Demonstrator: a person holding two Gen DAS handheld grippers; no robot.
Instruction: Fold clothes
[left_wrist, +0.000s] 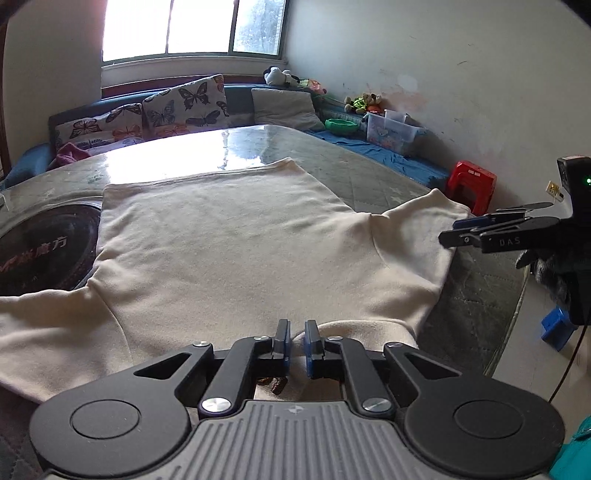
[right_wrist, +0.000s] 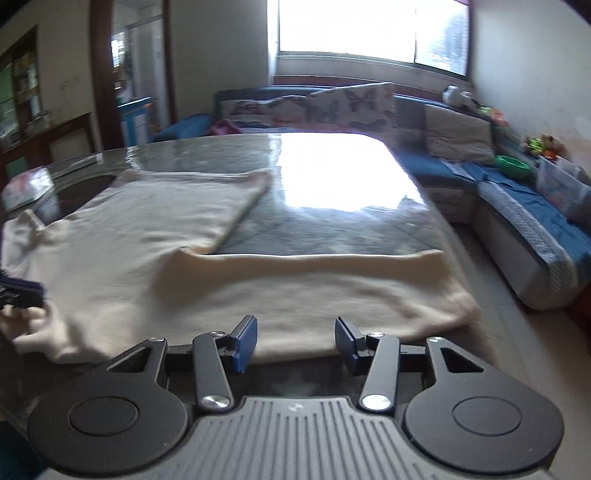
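On the glossy counter (left_wrist: 236, 147) a cream sweatshirt (left_wrist: 229, 240) lies spread flat, body and both sleeves laid out, so folding looks barely begun: I see no fold made yet, and the sleeves and body are all left to bring in. Going left to right in the left wrist view, one sleeve (left_wrist: 48, 325) runs off to the near left, the body stretches away toward the window with its hem at the far end, and the other sleeve (left_wrist: 417, 236) reaches out to the right edge of the counter. Its long axis therefore runs from the near edge, where the neck seems to sit, away toward the sofa (left_wrist: 258, 99). At that near edge the left gripper (left_wrist: 296, 343) is pinched nearly closed, with cream cloth bunched between its pads, apparently holding the collar area. Over the right sleeve, the right gripper (right_wrist: 295, 341) hovers with its jaws wide apart and nothing between them.
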